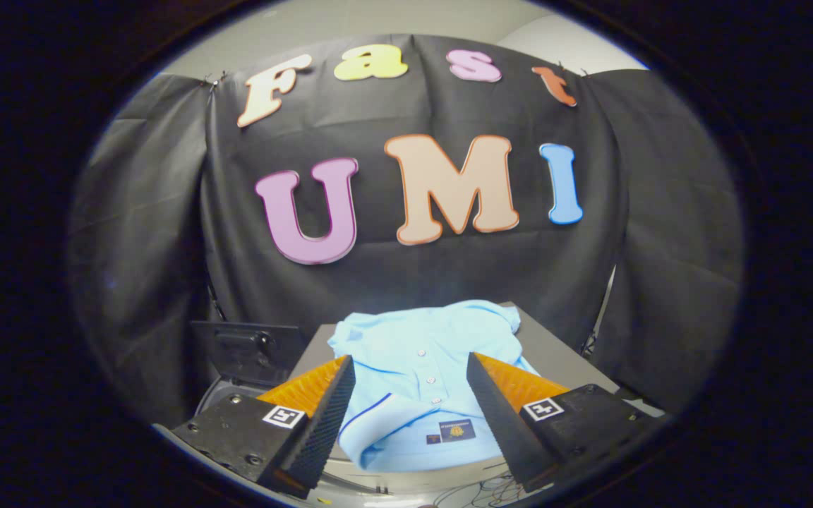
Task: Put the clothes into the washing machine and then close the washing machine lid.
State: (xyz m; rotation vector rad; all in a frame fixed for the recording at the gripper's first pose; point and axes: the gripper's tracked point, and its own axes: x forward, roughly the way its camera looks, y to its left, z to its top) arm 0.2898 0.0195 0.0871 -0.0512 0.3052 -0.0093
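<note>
A: How is the hand-held gripper (411,367) set?

B: Its two fingers are spread wide, and nothing is held between them. A light blue button-front polo shirt with a dark blue trim line (424,367) is seen lying flat between and just beyond the fingertips, collar end toward the gripper.

A: And where is the shirt placed?

B: It is spread over a grey flat-topped tabletop (555,353), with its near edge draped over the table's front. To the left, lower down, a dark hinged panel (248,349) is stood upright above a pale curved rim (212,402); this is judged to be the washing machine with its lid raised, though little of it can be made out.

A: What could go wrong?

B: If only the top layer of cloth is pinched, the shirt may be dragged or slipped free. A trailing sleeve could be caught on the table edge or left hanging over the rim, so that the lid could not be shut.

A: The room?

B: Black cloth is hung behind as a wall, with a pale ceiling above.
</note>
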